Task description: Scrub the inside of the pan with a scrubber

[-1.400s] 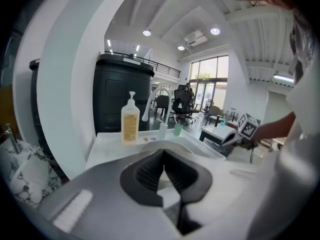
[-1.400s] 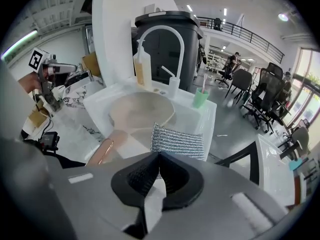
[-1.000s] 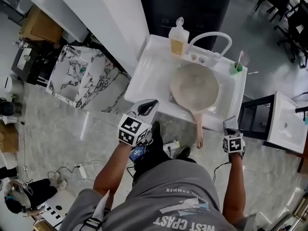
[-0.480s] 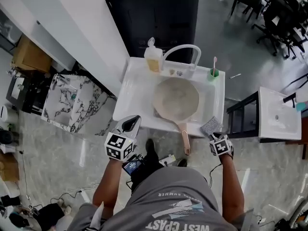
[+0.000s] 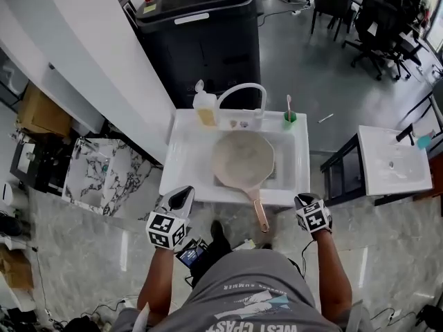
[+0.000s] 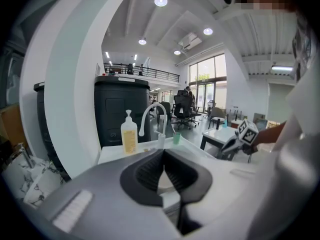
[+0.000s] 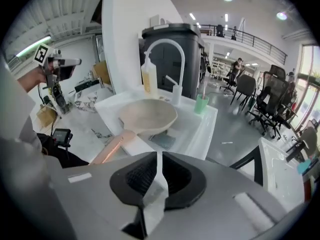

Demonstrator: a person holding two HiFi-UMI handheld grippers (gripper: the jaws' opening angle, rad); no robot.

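A beige pan [image 5: 242, 159] lies in the white sink [image 5: 183, 159], its pinkish handle [image 5: 258, 211] sticking out over the front edge toward me. Both grippers hang in front of the sink, apart from the pan. My left gripper [image 5: 181, 196] [image 6: 163, 155] is left of the handle, tips together and empty. Right of the handle, my right gripper [image 5: 303, 200] [image 7: 159, 158] has its jaws closing with a thin gap and nothing between them. In the right gripper view a grey square pad [image 7: 162, 140], apparently the scrubber, lies in the sink [image 7: 200, 129] beside the pan [image 7: 147, 116].
At the back of the sink stand a soap bottle [image 5: 205, 108], a curved white faucet [image 5: 242, 90] and a green cup [image 5: 289, 117]. A dark bin [image 5: 197, 30] rises behind. A white side table [image 5: 391, 159] is at the right, a marble slab [image 5: 93, 175] at the left.
The grey scrubber that stuck out of the right gripper is gone from it. The sink now looks farther off, and both grippers sit lower and nearer the body.
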